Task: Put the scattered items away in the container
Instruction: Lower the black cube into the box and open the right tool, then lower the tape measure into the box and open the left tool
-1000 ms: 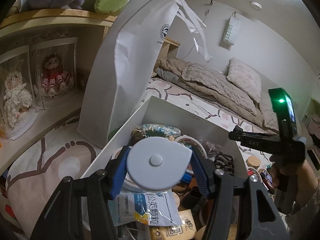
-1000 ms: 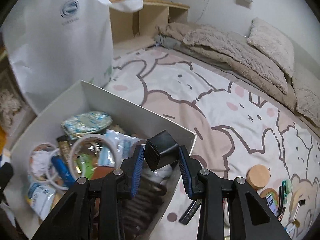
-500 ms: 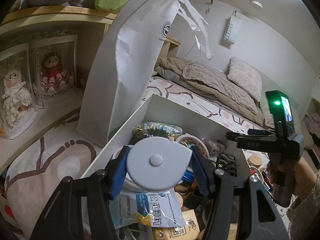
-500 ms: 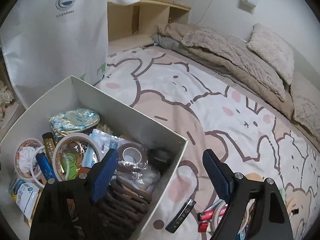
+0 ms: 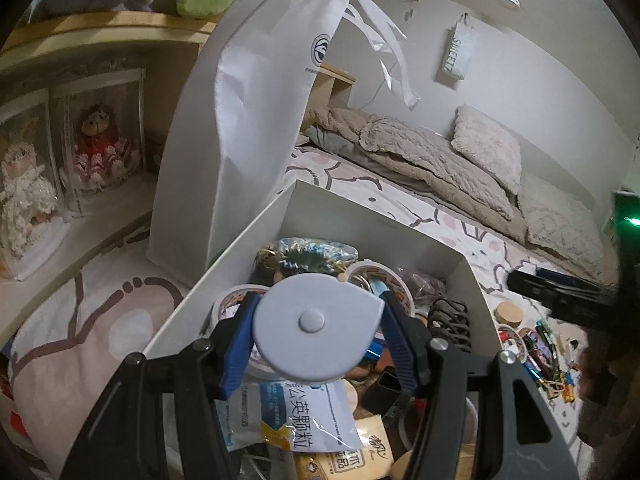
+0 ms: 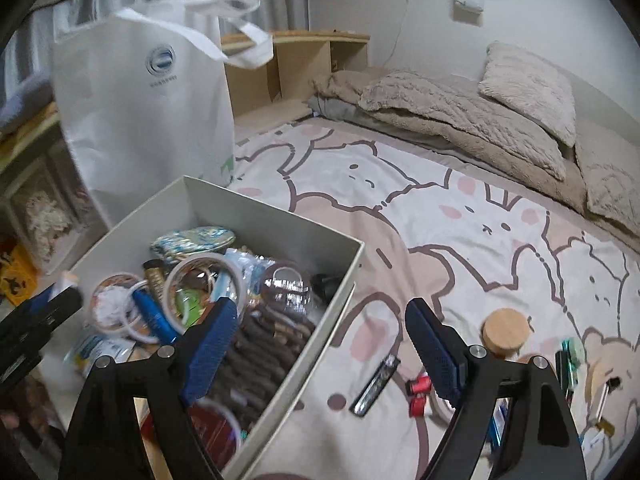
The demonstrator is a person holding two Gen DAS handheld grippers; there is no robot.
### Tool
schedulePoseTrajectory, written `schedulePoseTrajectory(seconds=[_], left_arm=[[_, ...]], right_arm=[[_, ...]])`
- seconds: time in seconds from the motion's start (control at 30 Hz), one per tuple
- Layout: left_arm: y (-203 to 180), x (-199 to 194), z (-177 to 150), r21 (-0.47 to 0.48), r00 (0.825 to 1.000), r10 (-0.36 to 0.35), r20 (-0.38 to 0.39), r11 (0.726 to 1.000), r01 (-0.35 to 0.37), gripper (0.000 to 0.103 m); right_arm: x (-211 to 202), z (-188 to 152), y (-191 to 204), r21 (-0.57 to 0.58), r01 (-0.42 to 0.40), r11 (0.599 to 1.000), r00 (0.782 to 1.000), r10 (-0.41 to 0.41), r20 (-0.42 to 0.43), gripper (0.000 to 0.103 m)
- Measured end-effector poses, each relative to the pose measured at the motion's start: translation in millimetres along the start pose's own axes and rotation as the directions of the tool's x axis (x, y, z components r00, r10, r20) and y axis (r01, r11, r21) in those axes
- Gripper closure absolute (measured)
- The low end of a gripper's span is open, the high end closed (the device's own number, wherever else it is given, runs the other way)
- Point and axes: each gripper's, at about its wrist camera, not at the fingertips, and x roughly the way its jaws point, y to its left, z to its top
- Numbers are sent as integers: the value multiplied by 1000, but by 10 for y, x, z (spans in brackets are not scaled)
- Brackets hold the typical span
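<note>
Two grippers at the white box [image 6: 280, 236] — the right gripper [image 6: 320, 344], spread wide and empty, has just dropped its black block inside and swung toward the bed clutter; the left gripper [image 5: 316, 332] still clamps the grey disc [image 5: 316, 320] above the box.

A wall hanging [image 5: 456, 54] on the far wall reads "SWEETZ" in vertical letters, a white sachet [image 5: 304, 416] near the front of the box carries large blue Chinese characters "公英颗粒", and the white bag [image 6: 140, 116] at far left bears a round blue logo whose small text is unreadable.
</note>
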Motion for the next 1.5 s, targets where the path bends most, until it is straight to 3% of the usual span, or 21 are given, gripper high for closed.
schedulePoseTrajectory(seconds=[0.2, 0.43, 0.63, 0.77, 0.93, 1.17, 1.33, 1.5], left_arm=[[-106, -41, 0, 22, 1000, -12, 4, 1000, 12, 43], [-163, -74, 114, 9, 997, -77, -28, 997, 77, 43], [-147, -17, 451, -5, 992, -109, -58, 994, 109, 43], [-201, 152, 721, 28, 981, -148, -126, 988, 153, 43], [-341, 474, 926, 121, 974, -73, -213, 988, 101, 43], [-557, 1076, 972, 216, 926, 11, -378, 973, 76, 43], [-649, 1398, 929, 309, 903, 127, -410, 951, 7, 43], [-708, 1605, 935, 411, 900, 244, -361, 908, -81, 43]], right_arm=[[-342, -286, -146, 45, -23, 999, 999, 22, 29, 17], [-617, -640, -272, 93, -52, 994, 998, 48, 47, 17], [-792, -964, -387, 141, -59, 988, 997, 51, 58, 17], [-856, -1181, -441, 179, -77, 981, 996, 70, 46, 17], [-989, -1379, -490, 182, -71, 981, 997, 64, 42, 17], [-1072, -1682, -557, 186, -56, 981, 998, 58, -7, 17], [-1049, -1902, -601, 186, -39, 982, 998, 49, -49, 17], [-1041, -2036, -677, 222, -60, 973, 995, 75, -62, 17]])
